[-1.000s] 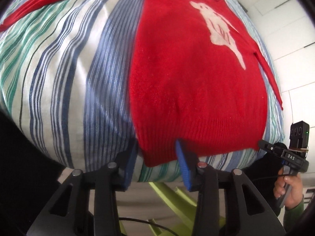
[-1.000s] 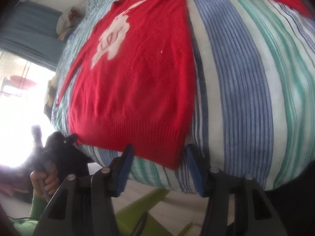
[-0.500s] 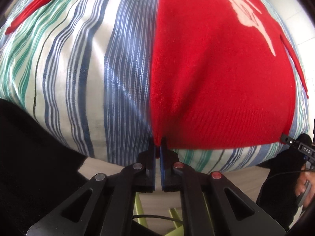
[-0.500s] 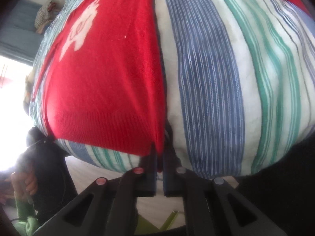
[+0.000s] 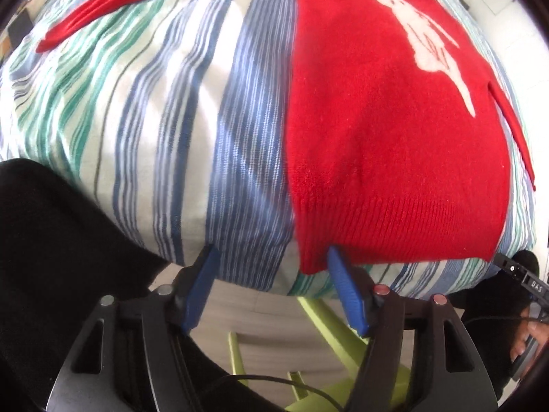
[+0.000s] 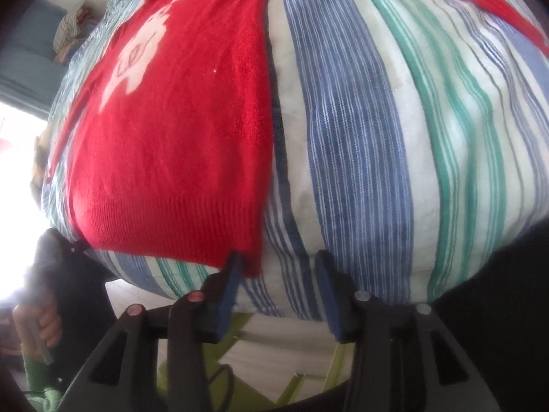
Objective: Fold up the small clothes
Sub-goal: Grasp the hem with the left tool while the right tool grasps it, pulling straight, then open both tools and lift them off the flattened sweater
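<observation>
A small red knitted sweater (image 5: 394,130) with a white animal figure lies flat on a striped bedspread (image 5: 171,137), one sleeve stretched out to the left. My left gripper (image 5: 274,292) is open at the bed's near edge, its jaws on either side of the sweater's lower left hem corner, not gripping it. In the right wrist view the sweater (image 6: 178,137) fills the left half. My right gripper (image 6: 278,295) is open at the hem's lower right corner, which hangs just over the left blue pad.
The bedspread (image 6: 394,137) has blue, green and white stripes. A lime green chair (image 5: 329,353) stands on the floor below the bed edge. Dark clothing (image 5: 51,257) fills the lower left. The other hand-held gripper (image 5: 525,285) shows at the right edge.
Both grippers were shut on the sweater's hem corners half a second ago; now both have opened and let go, and the hem lies on the bed edge.
</observation>
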The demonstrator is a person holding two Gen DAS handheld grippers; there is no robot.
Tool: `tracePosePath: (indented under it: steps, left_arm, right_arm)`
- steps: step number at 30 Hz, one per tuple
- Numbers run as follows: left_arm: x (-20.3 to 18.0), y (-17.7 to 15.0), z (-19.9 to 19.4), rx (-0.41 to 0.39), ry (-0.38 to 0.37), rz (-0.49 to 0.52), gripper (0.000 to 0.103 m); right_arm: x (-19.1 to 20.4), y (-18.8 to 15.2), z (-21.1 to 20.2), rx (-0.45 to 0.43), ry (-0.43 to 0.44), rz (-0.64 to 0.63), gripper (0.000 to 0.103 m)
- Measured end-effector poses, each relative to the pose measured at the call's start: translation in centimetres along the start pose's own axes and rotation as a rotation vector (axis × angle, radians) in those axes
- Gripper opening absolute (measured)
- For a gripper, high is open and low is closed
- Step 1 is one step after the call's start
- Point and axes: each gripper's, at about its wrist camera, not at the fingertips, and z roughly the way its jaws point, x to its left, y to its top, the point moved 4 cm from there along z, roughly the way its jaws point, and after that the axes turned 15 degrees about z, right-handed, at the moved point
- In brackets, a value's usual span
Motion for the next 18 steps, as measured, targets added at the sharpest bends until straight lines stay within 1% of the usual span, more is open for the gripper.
tracePosePath:
  steps: [3, 5, 6, 7, 8, 10, 11, 15, 16, 17, 18]
  left_arm:
    - [0.4, -0.4, -2.9, -0.084, 0.016, 0.0, 0.069]
    - [0.7, -0.1, -5.3, -0.178, 0.034, 0.006, 0.076]
    - [0.9, 0.3, -6.5, -0.236, 0.042, 0.012, 0.078]
    - [1.1, 0.8, -7.6, -0.296, 0.061, 0.02, 0.082]
    - [1.3, 1.5, -8.7, -0.352, 0.094, 0.028, 0.087]
    - [1.9, 3.0, -10.3, -0.448, 0.154, 0.035, 0.091]
    - [2.3, 3.7, -10.9, -0.492, 0.171, 0.036, 0.091]
    - [3.7, 5.9, -12.5, -0.616, 0.22, -0.01, 0.092]
    - [4.0, 6.1, -12.6, -0.649, 0.222, -0.025, 0.092]
    - [4.3, 6.2, -12.6, -0.685, 0.222, -0.041, 0.092]
    - [4.4, 6.2, -12.9, -0.718, 0.222, -0.062, 0.092]
  right_arm:
    - [-0.2, -0.2, -2.3, -0.068, -0.046, -0.031, 0.047]
    - [-0.4, 0.0, -4.3, -0.151, -0.063, -0.043, 0.047]
    - [-0.5, 0.2, -5.6, -0.21, -0.068, -0.05, 0.047]
    - [-0.6, 0.6, -6.9, -0.282, -0.079, -0.06, 0.049]
    - [-0.7, 1.0, -8.2, -0.357, -0.096, -0.073, 0.055]
    - [-0.8, 2.0, -10.5, -0.494, -0.119, -0.089, 0.062]
    - [-0.8, 2.4, -11.6, -0.556, -0.115, -0.097, 0.062]
    - [-0.9, 3.3, -14.7, -0.814, -0.13, -0.14, 0.062]
    - [-1.0, 3.1, -15.2, -0.873, -0.134, -0.142, 0.064]
    - [-1.0, 3.1, -15.7, -0.919, -0.138, -0.138, 0.069]
    - [-1.3, 2.9, -16.2, -0.952, -0.14, -0.129, 0.071]
